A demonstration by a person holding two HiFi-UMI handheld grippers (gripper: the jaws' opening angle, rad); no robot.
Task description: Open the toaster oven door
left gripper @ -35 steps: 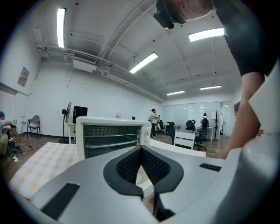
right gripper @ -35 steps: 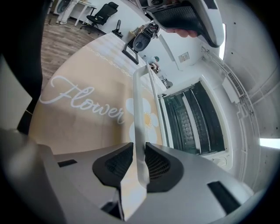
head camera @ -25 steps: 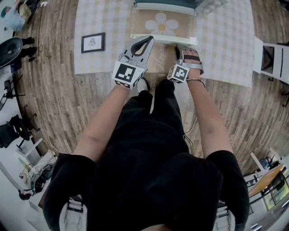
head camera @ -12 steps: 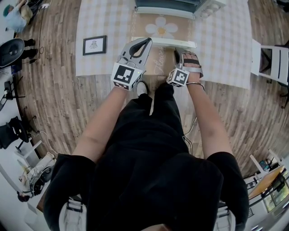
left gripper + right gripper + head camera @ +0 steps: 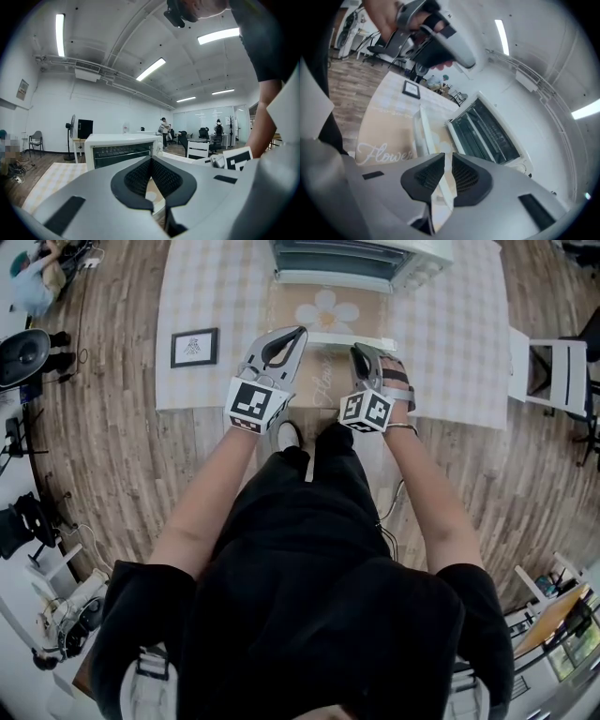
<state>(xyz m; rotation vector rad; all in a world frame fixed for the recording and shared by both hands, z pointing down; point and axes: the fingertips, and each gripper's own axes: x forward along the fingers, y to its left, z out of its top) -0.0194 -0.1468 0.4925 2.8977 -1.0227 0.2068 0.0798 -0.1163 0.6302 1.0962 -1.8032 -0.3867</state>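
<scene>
While a checked tablecloth (image 5: 206, 287) spreads over wood flooring, a white toaster oven (image 5: 361, 259) stands at its far edge, its glass door (image 5: 309, 322) dropped fully open above a beige flower mat (image 5: 319, 379). The left gripper (image 5: 296, 334) hovers near the door, jaws together, empty; the right gripper (image 5: 358, 351) jaws are closing on nothing.

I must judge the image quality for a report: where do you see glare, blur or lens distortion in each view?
Head view: strong fisheye bends the wooden floor toward the corners; light is even. Left gripper view: the ceiling light strips are blown out, the toaster oven is sharp. Right gripper view: tilted, slightly soft, with black corners.
</scene>
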